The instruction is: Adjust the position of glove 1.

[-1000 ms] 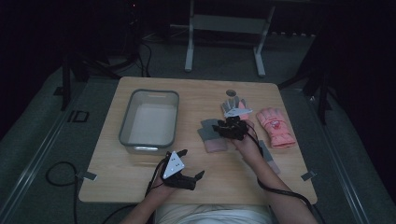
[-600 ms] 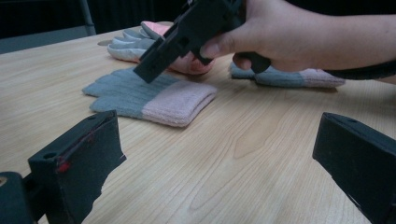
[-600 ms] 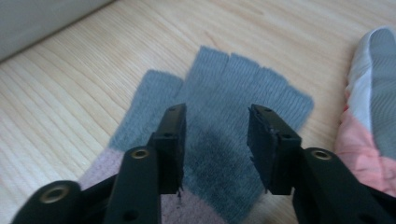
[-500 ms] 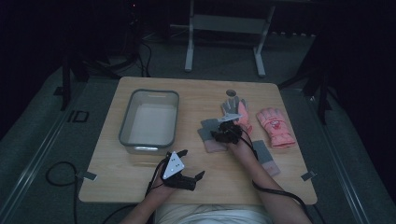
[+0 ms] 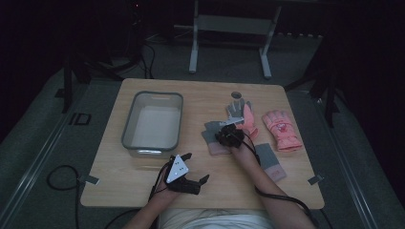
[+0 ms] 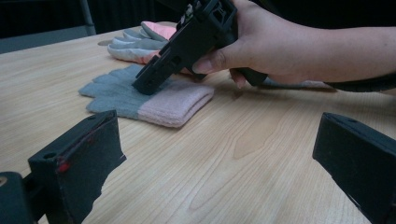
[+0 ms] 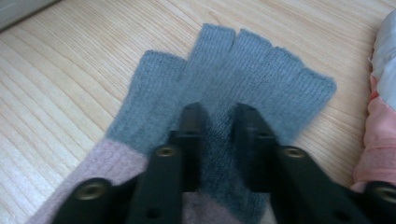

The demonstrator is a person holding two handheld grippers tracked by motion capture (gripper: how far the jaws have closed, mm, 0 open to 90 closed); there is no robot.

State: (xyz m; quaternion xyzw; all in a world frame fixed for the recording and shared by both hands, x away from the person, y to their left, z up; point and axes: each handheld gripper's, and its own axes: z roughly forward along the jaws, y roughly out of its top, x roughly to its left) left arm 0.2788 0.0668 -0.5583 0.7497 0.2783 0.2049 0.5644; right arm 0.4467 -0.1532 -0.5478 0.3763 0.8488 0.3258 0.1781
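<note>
Grey glove pinched under right gripper, cuff hidden; left gripper spread.

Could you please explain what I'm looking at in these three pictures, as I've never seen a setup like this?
A person sits at a wooden table holding a two-jawed claw tool in each hand. One picture looks down from above; the other two come from cameras riding on each claw.

On the table lie a grey tub, a grey glove with a pink cuff, a pink and grey glove, a pink glove and another grey and pink one.

The right claw presses down on the grey glove, its jaws nearly together with a fold of knit pinched between them. The left claw rests open near the table's front edge, holding nothing.
</note>
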